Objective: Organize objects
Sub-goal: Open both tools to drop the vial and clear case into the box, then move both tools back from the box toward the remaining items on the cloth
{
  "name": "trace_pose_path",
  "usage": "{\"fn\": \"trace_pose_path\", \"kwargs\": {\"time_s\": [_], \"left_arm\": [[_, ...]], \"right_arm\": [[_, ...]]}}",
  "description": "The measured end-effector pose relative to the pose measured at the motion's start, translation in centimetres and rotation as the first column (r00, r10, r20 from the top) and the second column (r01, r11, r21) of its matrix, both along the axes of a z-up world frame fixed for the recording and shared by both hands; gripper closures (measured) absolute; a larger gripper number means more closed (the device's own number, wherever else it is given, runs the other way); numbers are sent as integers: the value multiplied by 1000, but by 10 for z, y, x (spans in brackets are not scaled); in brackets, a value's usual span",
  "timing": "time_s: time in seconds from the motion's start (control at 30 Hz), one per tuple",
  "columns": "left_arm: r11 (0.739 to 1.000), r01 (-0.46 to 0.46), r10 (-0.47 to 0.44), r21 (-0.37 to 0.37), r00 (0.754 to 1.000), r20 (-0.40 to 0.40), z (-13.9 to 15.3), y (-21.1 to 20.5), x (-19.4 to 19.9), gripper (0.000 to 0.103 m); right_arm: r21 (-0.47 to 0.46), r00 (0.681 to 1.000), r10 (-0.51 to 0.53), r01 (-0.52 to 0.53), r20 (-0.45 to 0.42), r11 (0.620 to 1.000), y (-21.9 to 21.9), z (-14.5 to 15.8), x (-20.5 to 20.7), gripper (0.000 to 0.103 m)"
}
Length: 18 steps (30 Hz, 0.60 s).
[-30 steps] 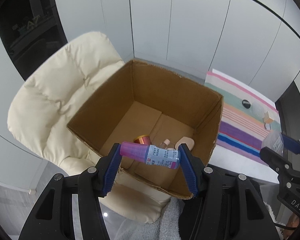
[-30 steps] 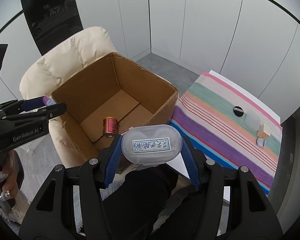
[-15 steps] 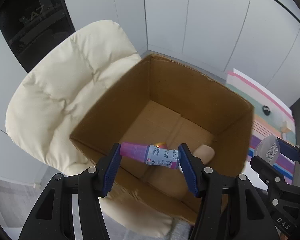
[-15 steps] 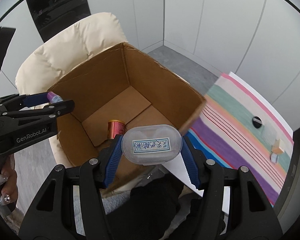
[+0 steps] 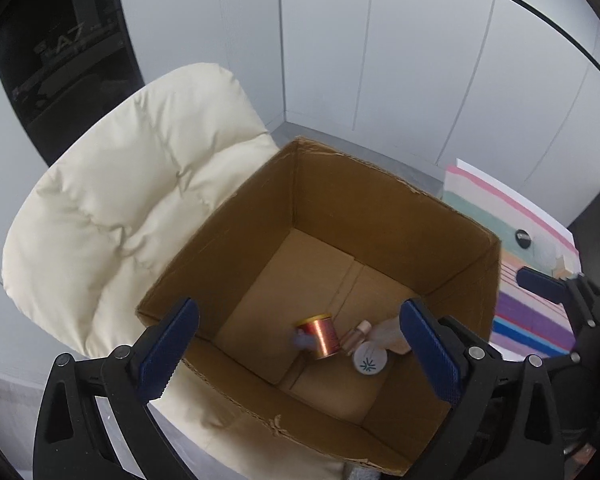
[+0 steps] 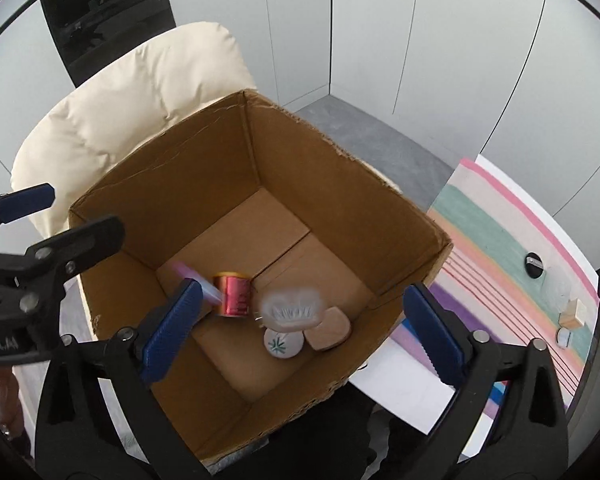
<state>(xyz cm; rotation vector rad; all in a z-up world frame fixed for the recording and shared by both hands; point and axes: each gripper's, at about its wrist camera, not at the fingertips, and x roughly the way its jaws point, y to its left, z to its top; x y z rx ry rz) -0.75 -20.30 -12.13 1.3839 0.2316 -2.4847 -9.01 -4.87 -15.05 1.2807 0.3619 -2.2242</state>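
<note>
You are dropping two things into the cardboard box (image 6: 396, 216) at once. Your left gripper (image 5: 300, 344) is wide open with nothing between its pads; its jaws have just been opening, and the pink bottle (image 6: 196, 276) is falling as a blur near the box's left wall. Your right gripper (image 6: 300, 328) is open and empty too; its jaws have also just been opening, and the clear plastic case (image 6: 292, 308) is dropping, blurred, over the middle of the box floor.

Already lying on the box floor are a spool of copper thread (image 6: 234, 294), a small white round lid (image 6: 283, 343), a tan sponge (image 6: 327, 330) and a little tube (image 5: 356, 336), all close together near the front wall.

So a good part of the tidying is done. Still waiting on the striped cloth (image 6: 492, 248), near its far right edge, are a black round thing (image 6: 534, 265), a small wooden block (image 6: 576, 314) and a tiny white piece (image 6: 563, 338).

Both your hands are hanging over the box's front edge, tipping steeply down into it, left beside right.
</note>
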Motion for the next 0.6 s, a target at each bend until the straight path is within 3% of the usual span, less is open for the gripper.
{"fn": "trace_pose_path", "kwargs": {"time_s": [0.2, 0.43, 0.6], "left_arm": [[1000, -8, 8, 26, 1000, 4, -1, -4, 1, 2], [1000, -31, 31, -2, 999, 11, -1, -3, 3, 2], [999, -30, 29, 20, 999, 18, -2, -1, 6, 2]], "right_arm": [[-33, 999, -14, 15, 44, 999, 4, -1, -3, 1], [-31, 999, -41, 42, 30, 999, 13, 6, -1, 1], [-23, 999, -47, 47, 18, 999, 18, 12, 2, 1]]}}
